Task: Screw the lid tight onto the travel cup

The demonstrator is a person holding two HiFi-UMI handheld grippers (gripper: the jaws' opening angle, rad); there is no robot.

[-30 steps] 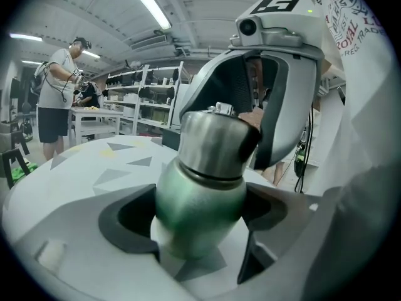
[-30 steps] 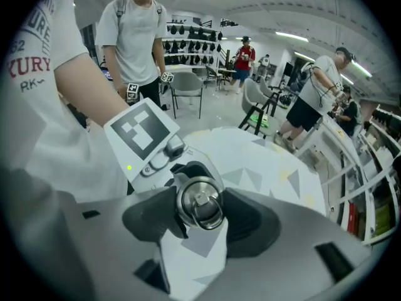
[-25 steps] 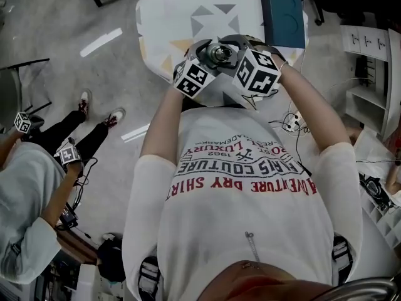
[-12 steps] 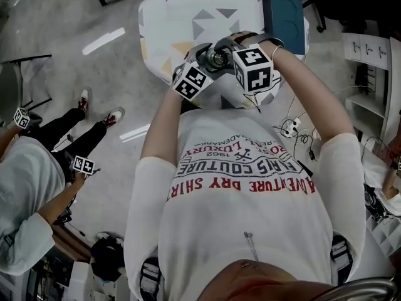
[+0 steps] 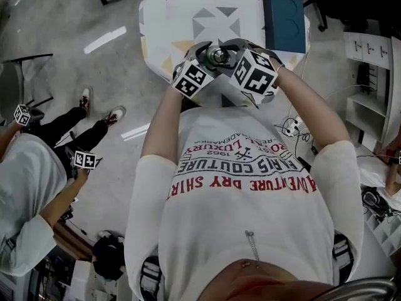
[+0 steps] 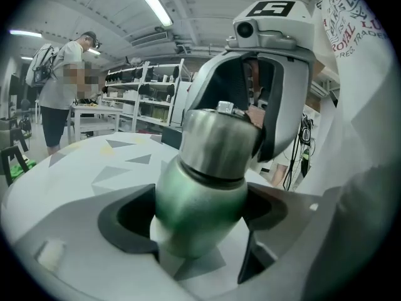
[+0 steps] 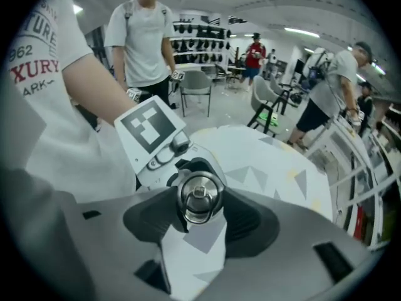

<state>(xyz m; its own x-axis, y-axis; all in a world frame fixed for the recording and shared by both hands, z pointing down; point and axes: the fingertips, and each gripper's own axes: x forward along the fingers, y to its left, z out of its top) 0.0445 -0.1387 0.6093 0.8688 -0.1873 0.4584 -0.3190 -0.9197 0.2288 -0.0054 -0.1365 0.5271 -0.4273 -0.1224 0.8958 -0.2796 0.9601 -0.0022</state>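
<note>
Left claw (image 6: 197, 231): both pads pressed against the green lower body of the travel cup (image 6: 200, 199), one on each side, no gap seen. The grip is firm enough to act as the anchor.

Cup position: held up in the air between the two claws, close in front of the person's chest and above the near edge of the patterned tabletop (image 5: 188, 11). It does not rest on the tabletop. It leans somewhat toward the right claw.

Lid (image 6: 219, 143): steel, already seated on the mouth of the cup. A thin dark band (image 6: 207, 171) runs round the joint between steel and green. Whether that band is a gasket or a remaining gap, I cannot tell.

Right claw (image 7: 200, 212): comes at the lid end-on, and its view looks straight down onto the lid's top with its small centre knob. Both pads lie against the lid's rim, left and right, so it is clamped on the lid.

Status, my reading: the lid is placed and at least started on the thread, and both grips are set for turning. Remaining: twist the lid against the held body until it stops, then check that the joint has closed evenly all round. Final tightness cannot be confirmed from these views.
</note>
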